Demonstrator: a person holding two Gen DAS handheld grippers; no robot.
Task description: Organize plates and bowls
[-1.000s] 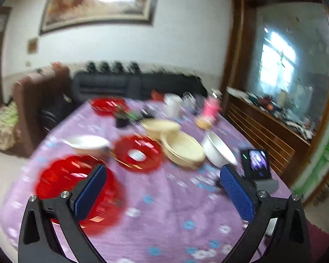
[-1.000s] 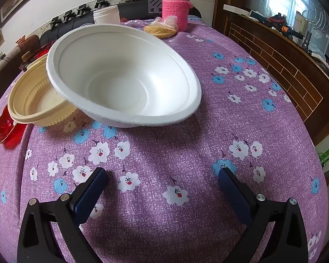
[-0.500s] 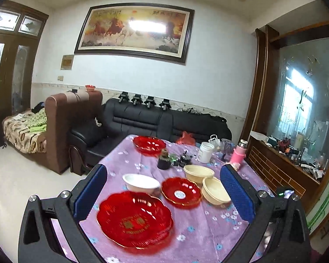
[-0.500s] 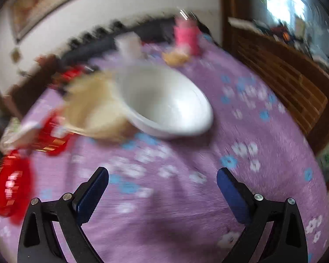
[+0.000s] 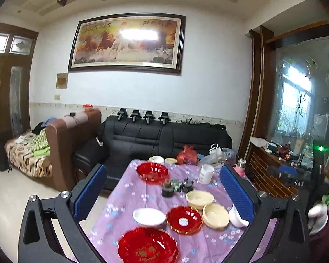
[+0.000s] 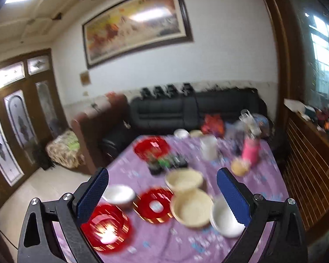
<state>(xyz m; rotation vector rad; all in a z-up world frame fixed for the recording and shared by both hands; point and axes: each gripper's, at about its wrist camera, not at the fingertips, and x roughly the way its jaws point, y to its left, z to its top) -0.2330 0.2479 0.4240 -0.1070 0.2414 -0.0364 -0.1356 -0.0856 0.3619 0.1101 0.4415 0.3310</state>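
Your left claw [image 5: 162, 194] frames the lower part of the left wrist view, blue pads wide apart, nothing between them. Your right claw [image 6: 162, 191] sits the same way in its blurred view, spread and empty.

Nearest, bottom centre of the left view: a large red plate [image 5: 148, 248] on the purple floral table [image 5: 129, 194]. Just beyond it, a row: white bowl [image 5: 149, 217], small red plate [image 5: 184, 219], cream bowl [image 5: 215, 215], and a second white bowl [image 5: 235, 218] partly behind the right pad. The cream bowl and this white bowl look to touch. Behind them, another cream bowl [image 5: 199, 199].

Mid-table: dark small items, too blurred to name, and a white cup [image 5: 205, 173]. Far end: a third red plate [image 5: 152, 172], with a black sofa [image 5: 164, 138] beyond.
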